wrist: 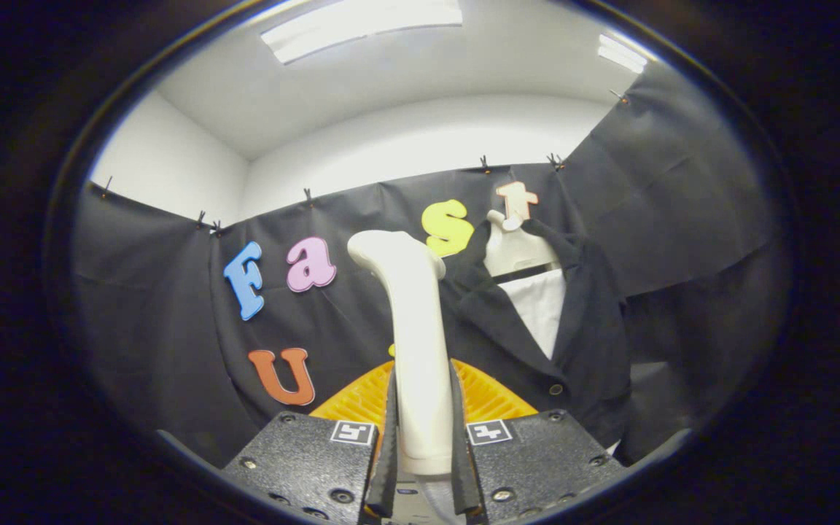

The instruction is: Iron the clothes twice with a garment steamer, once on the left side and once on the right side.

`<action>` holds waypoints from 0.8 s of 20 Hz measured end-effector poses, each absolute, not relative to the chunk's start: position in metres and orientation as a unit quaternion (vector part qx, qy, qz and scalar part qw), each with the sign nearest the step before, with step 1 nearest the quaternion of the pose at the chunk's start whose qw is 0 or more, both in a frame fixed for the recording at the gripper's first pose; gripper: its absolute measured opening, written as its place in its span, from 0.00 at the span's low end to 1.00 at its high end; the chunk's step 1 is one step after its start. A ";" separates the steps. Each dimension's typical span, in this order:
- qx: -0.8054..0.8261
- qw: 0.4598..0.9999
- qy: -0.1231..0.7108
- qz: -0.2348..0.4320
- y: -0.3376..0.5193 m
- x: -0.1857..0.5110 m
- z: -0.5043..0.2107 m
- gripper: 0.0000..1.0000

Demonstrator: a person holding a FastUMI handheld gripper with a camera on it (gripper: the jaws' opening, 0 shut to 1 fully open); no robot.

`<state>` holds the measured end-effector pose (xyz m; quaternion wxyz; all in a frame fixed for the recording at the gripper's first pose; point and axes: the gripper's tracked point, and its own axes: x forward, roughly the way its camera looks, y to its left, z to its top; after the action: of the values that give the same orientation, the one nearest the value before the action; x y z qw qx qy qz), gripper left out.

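Observation:
My gripper (424,430) is shut on the white garment steamer (411,321), both fingers pressing on its handle. The steamer stands upright between the fingers, its bent head rising above them and pointing left. Beyond it, to the right, a black jacket (580,328) hangs on a white mannequin torso (518,248), open at the front over a white shirt (542,302). The steamer is apart from the jacket, left of its lapel. A button shows low on the jacket front.
An orange ribbed object (489,397) lies just behind the fingers, partly hidden by the steamer. Black cloth forms the booth's wall behind everything. White room walls and ceiling lights show above the cloth.

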<state>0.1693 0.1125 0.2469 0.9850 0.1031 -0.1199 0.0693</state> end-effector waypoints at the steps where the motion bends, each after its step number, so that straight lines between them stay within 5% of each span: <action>1: 0.104 0.985 -0.124 0.061 0.100 0.172 0.251 0.33; 16: 0.061 0.993 -0.101 0.024 0.053 0.250 0.238 0.33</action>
<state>0.2496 0.0527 0.2381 0.9928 0.0606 -0.1005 0.0242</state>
